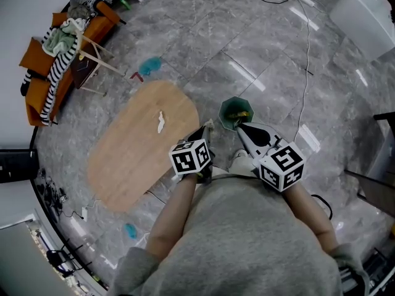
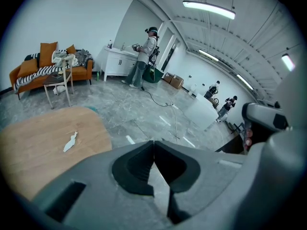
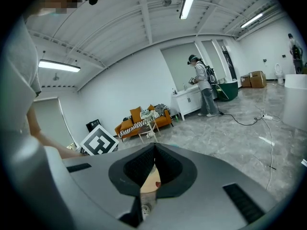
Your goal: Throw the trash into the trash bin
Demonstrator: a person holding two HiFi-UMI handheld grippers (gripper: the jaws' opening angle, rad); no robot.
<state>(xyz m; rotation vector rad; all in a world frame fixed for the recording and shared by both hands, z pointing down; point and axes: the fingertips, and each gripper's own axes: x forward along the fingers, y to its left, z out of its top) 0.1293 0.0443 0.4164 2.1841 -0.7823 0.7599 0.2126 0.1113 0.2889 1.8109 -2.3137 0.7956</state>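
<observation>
Both claws are pressed together and empty, left claw point(image 1: 205, 130) and right claw point(image 1: 244, 131) just beside the bin point(image 1: 235, 113) on the floor; shut, I judge, since nothing is being carried. One scrap point(image 1: 160, 121) lies mid-bench point(image 1: 123, 165), well apart from the bin. Nothing blocks my reach; the cable point(image 1: 307, 60) and sofa point(image 1: 38, 73) are well apart.

Small white trash scrap point(image 1: 160, 121) flat on the wooden table point(image 1: 126, 162), green trash bin point(image 1: 226, 108) upright beside the table
</observation>
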